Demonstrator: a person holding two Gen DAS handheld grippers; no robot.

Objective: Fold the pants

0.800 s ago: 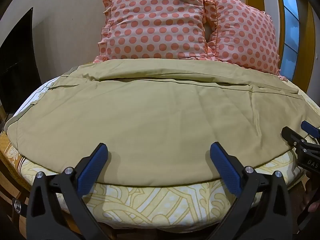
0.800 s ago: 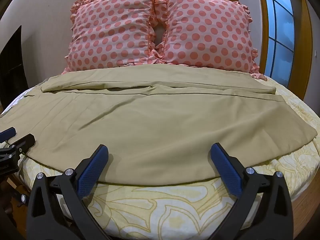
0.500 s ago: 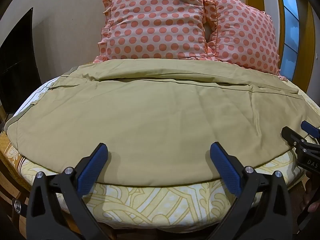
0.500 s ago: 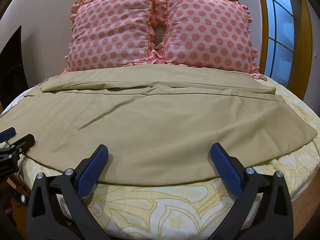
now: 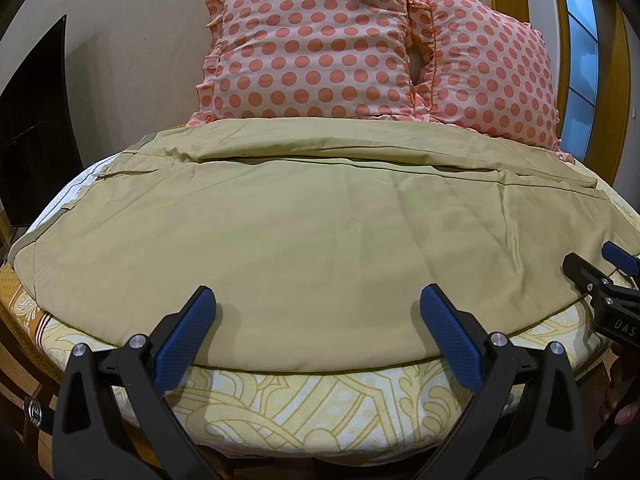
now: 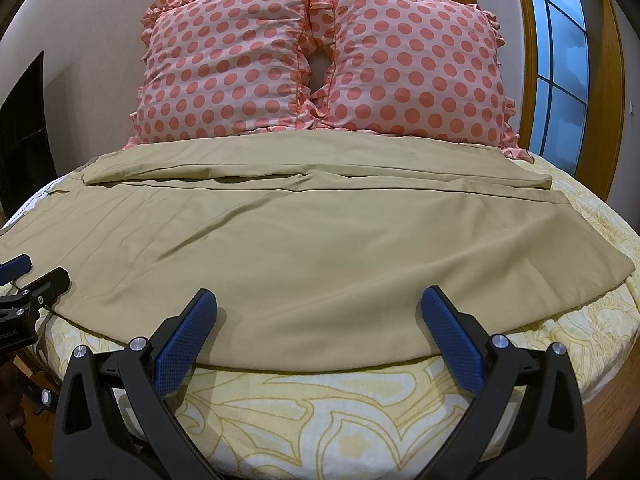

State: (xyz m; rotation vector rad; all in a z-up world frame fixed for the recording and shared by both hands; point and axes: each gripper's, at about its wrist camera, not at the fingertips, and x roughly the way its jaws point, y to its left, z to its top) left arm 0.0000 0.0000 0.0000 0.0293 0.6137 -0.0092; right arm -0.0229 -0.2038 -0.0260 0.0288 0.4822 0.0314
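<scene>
Khaki pants (image 5: 320, 240) lie spread flat across the bed, legs running side to side, one leg behind the other; they also show in the right wrist view (image 6: 312, 248). My left gripper (image 5: 316, 320) is open and empty, hovering just over the pants' near edge. My right gripper (image 6: 318, 320) is open and empty over the same near edge, further right. Each gripper shows at the edge of the other's view: the right one (image 5: 600, 272), the left one (image 6: 32, 280).
The bed has a yellow patterned sheet (image 6: 340, 412). Two pink polka-dot pillows (image 6: 320, 64) lean on the wall behind the pants. A dark panel (image 5: 32, 140) stands at the left, a window (image 6: 560, 60) at the right.
</scene>
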